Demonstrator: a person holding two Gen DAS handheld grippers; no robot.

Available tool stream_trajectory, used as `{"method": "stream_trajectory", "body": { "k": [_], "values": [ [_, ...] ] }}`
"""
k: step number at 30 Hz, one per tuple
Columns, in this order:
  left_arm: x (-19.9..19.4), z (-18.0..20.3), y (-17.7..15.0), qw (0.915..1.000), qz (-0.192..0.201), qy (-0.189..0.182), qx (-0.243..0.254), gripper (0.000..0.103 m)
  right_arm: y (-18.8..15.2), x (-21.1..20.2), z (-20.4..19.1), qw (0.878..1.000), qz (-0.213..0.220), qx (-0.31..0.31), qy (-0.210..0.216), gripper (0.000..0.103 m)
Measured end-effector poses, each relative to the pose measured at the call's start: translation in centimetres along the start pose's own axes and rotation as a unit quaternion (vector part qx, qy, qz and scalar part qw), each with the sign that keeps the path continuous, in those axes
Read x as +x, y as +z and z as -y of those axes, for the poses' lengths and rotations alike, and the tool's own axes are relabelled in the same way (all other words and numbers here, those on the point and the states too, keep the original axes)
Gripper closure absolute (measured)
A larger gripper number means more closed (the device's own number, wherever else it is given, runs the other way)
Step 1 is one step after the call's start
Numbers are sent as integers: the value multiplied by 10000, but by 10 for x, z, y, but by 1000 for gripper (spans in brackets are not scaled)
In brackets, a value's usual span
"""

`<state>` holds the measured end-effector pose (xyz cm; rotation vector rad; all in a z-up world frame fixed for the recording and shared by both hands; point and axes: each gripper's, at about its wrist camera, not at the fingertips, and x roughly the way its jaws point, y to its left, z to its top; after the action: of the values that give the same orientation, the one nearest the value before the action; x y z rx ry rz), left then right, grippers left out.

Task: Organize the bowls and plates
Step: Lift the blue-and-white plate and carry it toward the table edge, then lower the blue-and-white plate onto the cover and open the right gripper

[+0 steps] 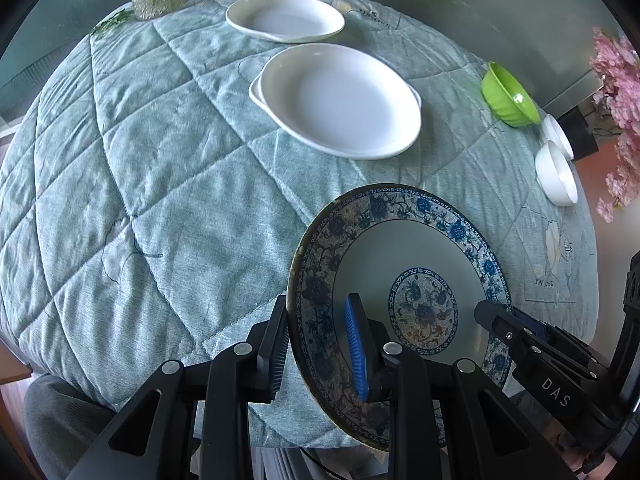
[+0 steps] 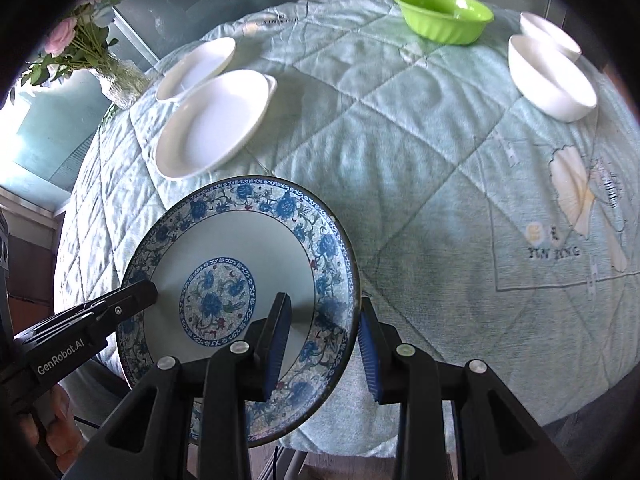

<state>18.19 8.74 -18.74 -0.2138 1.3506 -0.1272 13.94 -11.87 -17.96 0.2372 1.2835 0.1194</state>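
Note:
A blue-and-white floral plate (image 1: 404, 264) (image 2: 240, 248) is held tilted above the near edge of the quilted table. My left gripper (image 1: 318, 352) is shut on its left rim, one finger on each face. My right gripper (image 2: 324, 344) straddles its right rim with a small gap at the outer finger. Each gripper shows in the other's view: the right (image 1: 496, 320), the left (image 2: 136, 296). Two white oval dishes (image 1: 340, 100) (image 1: 284, 16) lie at the far middle. A green bowl (image 1: 508, 94) (image 2: 444, 14) and two white bowls (image 1: 556, 172) (image 2: 552, 76) stand at the right.
A pale green quilt (image 1: 160, 160) covers the round table. A glass vase with roses (image 2: 120, 80) stands at the far left edge. Pink flowers (image 1: 620, 120) stand beyond the table's right side. The near table edge lies just under the plate.

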Motion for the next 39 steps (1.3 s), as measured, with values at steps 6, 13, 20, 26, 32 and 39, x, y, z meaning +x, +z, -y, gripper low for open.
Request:
{"method": "stream_trajectory", "body": {
  "k": [6, 13, 20, 26, 32, 39],
  "values": [
    [10, -12, 3, 9998, -35, 73, -176, 79, 2, 12, -6, 10000, 14, -49, 63, 71],
    [23, -19, 5, 9995, -114, -81, -274, 79, -4, 23, -6, 9997, -134, -73, 200, 55],
    [-30, -15, -7, 9983, 528, 148, -190, 40, -7, -18, -2, 9989, 350, -302, 81, 17],
    [-102, 21, -28, 9818, 1715, 725, 374, 7, -10, -67, 12, 9965, 644, -414, -328, 1],
    [-139, 50, -48, 9769, 1866, 809, 654, 4, -18, -103, 24, 9980, 114, -318, -537, 1],
    [-138, 55, -57, 9847, 1510, 728, 476, 4, -10, -181, 33, 9970, 98, 29, -772, 1]
  ]
}}
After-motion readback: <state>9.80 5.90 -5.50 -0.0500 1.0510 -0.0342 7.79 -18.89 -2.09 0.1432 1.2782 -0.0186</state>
